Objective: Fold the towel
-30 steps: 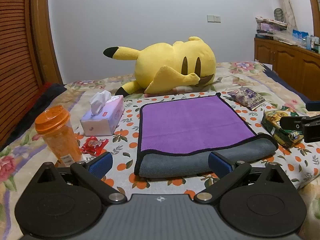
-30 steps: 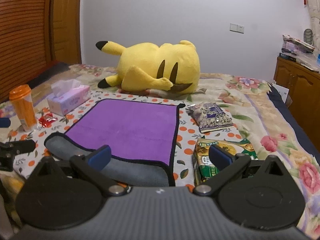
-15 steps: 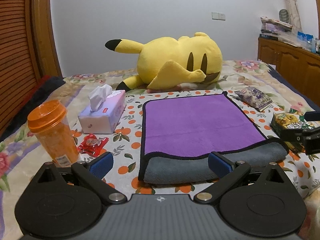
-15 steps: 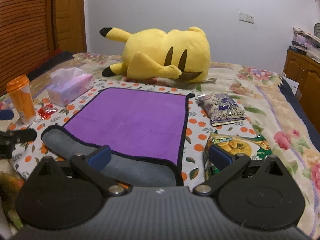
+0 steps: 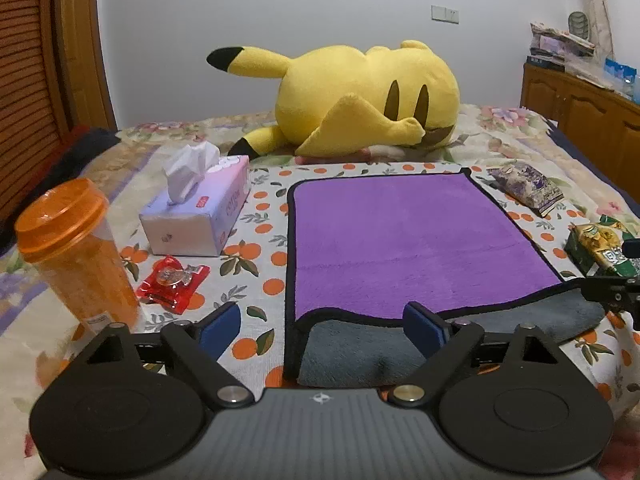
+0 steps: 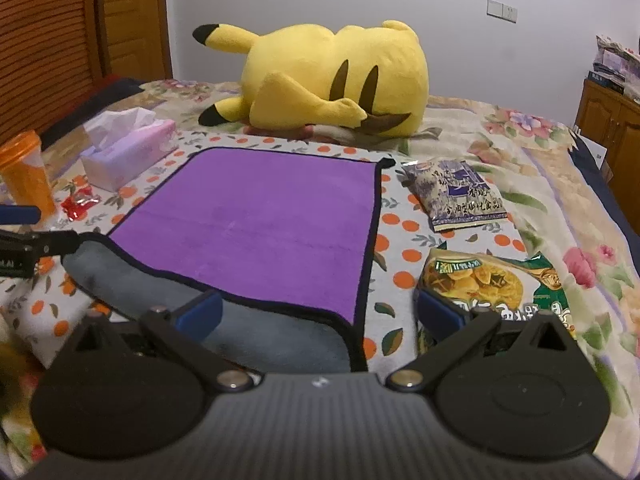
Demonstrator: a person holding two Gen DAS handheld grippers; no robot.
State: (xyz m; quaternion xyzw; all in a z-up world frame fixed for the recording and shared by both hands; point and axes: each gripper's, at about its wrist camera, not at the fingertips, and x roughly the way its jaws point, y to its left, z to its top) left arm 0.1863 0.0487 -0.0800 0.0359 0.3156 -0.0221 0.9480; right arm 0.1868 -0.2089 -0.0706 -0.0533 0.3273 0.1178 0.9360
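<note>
Both grippers are held low over the near end of the bed, pointing forward toward the wall. The left gripper point(image 5: 322, 330) has its 2 blue-padded fingers point(image 5: 219, 327) spread wide and grasping nothing; they straddle the near left corner of the towel point(image 5: 404, 236), with the left pad over the orange-print cloth point(image 5: 264, 224) and the right pad over the towel's grey strip. The right gripper point(image 6: 318, 312) is spread just as wide, also empty, straddling the near right corner: its left pad sits over the grey strip, its right pad over the edge of a green snack bag point(image 6: 496, 284). Whether any pad touches the fabric, I cannot tell.

The towel lies flat on the orange-print cloth in the middle of the bed, purple side up with a black border. Its near end is turned so a band of the grey side shows along the front.

A tissue box point(image 5: 200, 212) sits left of the towel, with a red candy packet point(image 5: 172, 282) nearer and an orange cup point(image 5: 76, 252) at the far left. A purple snack packet point(image 6: 456, 194) lies right of the towel, beyond the green bag. A yellow plush toy point(image 5: 360, 96) lies on its side behind the towel, and a wooden cabinet point(image 5: 580, 100) stands at the right.
</note>
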